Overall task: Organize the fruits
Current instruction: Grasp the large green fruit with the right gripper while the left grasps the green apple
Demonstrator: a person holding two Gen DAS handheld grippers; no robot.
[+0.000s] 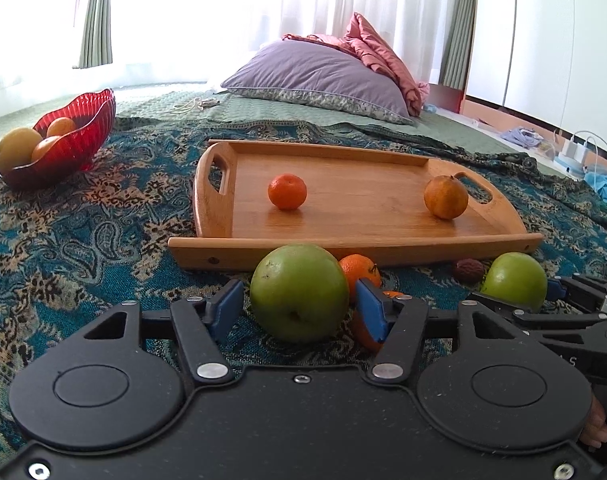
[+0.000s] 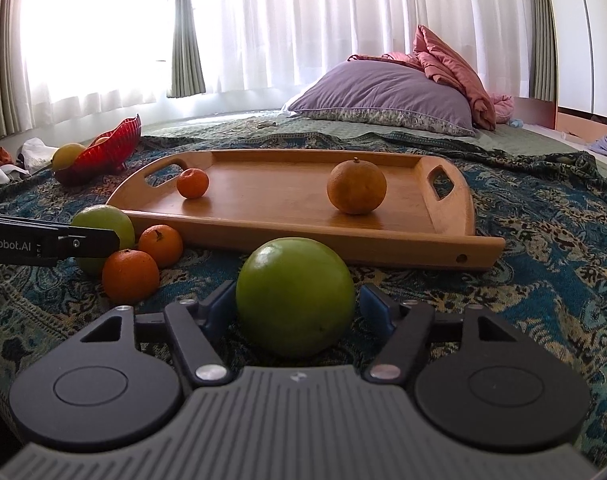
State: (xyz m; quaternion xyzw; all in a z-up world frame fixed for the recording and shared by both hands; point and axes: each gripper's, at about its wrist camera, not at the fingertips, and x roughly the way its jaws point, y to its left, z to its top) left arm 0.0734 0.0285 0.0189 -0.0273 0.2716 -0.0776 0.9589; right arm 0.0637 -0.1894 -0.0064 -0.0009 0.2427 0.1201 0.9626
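Observation:
A wooden tray (image 1: 383,248) lies on the patterned blanket and holds a small tangerine (image 1: 287,191) and a larger orange (image 1: 446,197). My left gripper (image 1: 299,304) is open around a green apple (image 1: 299,292) that rests on the blanket; gaps show beside both pads. Two tangerines (image 1: 359,270) lie just behind it. My right gripper (image 2: 295,304) is open around a second green apple (image 2: 295,296), also on the blanket. In the right wrist view the tray (image 2: 303,236) lies just beyond, with the first apple (image 2: 103,220) and tangerines (image 2: 131,276) at left.
A red glass bowl (image 1: 99,120) with several yellow and orange fruits stands at far left. A dark wrinkled fruit (image 1: 468,270) lies by the tray's front edge. A purple pillow (image 1: 319,76) and pink bedding lie behind. Chargers and cables (image 1: 575,152) lie at right.

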